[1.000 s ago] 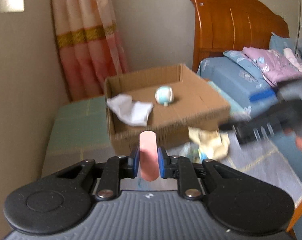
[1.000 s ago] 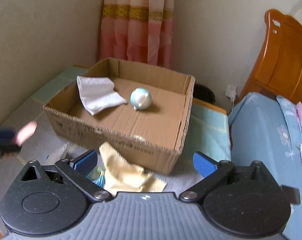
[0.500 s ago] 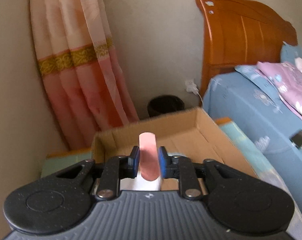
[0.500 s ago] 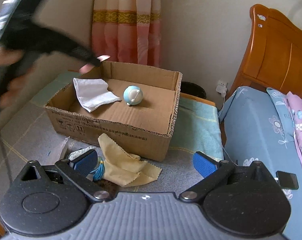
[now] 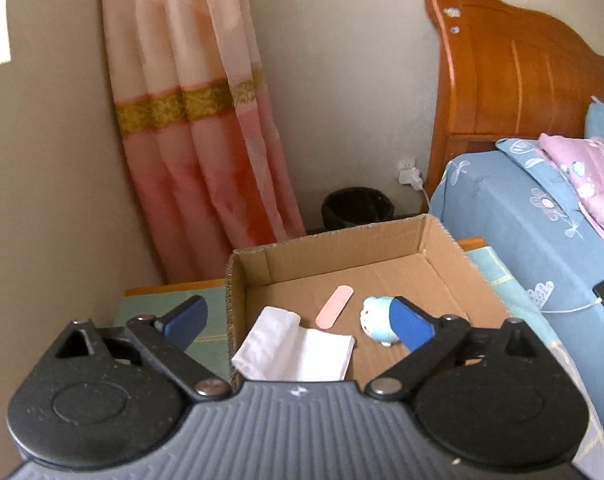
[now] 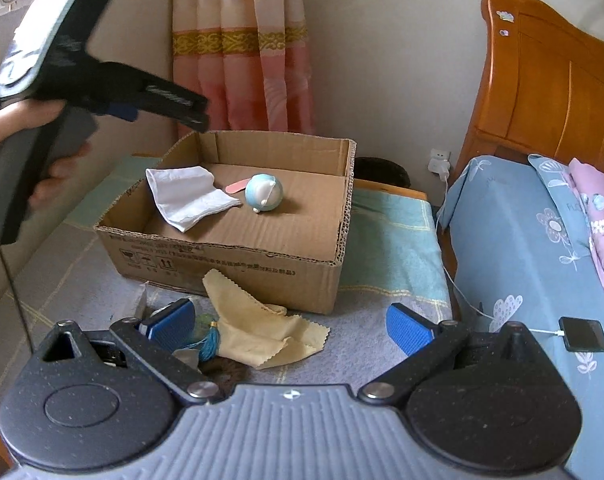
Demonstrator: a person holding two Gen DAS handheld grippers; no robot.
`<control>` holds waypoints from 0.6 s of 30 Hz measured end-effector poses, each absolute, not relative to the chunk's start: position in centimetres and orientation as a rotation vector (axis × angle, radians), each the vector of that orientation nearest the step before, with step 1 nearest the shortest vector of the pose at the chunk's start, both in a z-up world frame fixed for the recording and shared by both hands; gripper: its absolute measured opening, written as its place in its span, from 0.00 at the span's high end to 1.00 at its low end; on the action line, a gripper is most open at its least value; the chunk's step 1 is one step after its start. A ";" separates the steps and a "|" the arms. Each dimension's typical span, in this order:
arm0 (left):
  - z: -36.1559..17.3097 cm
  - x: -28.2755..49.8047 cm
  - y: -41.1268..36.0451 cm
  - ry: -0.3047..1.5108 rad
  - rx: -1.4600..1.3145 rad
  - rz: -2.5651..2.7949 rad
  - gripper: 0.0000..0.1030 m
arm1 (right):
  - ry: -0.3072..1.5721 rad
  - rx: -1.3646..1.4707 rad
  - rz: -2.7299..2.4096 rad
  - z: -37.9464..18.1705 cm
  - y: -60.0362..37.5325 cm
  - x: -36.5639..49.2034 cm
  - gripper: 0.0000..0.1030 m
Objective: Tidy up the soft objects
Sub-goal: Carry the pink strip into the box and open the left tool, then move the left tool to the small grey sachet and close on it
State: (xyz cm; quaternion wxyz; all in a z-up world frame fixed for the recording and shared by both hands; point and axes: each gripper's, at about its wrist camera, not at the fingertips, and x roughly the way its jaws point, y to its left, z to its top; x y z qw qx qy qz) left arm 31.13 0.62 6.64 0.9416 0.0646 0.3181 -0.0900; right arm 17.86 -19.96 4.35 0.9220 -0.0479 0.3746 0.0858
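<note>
The left gripper (image 5: 298,322) has just been opening its jaws; they stand wide with nothing between them, hanging over the box (image 5: 441,264). The pink strip (image 5: 334,306) lies flat on the box floor, between the white cloth (image 5: 298,350) and the blue ball (image 5: 375,320), apparently dropped there to be stored. The right gripper (image 6: 288,326) hovers with jaws open and empty over the yellow cloth (image 6: 258,330) on the table, likely next.
</note>
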 end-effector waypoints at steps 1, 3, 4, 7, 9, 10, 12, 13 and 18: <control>6.9 30.4 0.8 0.641 0.134 -0.189 0.02 | 0.767 -0.096 0.182 4.4 -19.9 17.6 0.00; 7.1 28.6 0.9 0.626 0.142 -0.215 0.01 | 0.764 -0.094 0.179 4.6 -19.8 17.1 0.00; 7.1 27.9 0.9 0.627 0.152 -0.234 0.01 | 0.760 -0.097 0.171 4.6 -19.7 16.7 0.00; 6.4 24.9 0.8 0.638 0.201 -0.259 0.00 | 0.747 -0.099 0.147 4.6 -19.6 15.8 0.00; 5.7 22.9 0.6 0.644 0.235 -0.257 0.01 | 0.729 -0.092 0.132 4.5 -19.8 15.0 0.00; 5.2 21.9 0.3 0.653 0.255 -0.249 0.01 | 0.723 -0.091 0.122 4.4 -19.8 14.7 0.00; 4.3 20.1 0.1 0.674 0.296 -0.217 0.00 | 0.716 -0.089 0.114 4.1 -19.9 14.1 0.00; 3.7 19.3 0.0 0.684 0.307 -0.205 0.01 | 0.718 -0.088 0.118 3.9 -19.8 13.8 0.00; 1.3 16.4 0.2 0.742 0.240 -0.175 0.00 | 0.750 -0.080 0.129 2.5 -19.6 12.6 0.00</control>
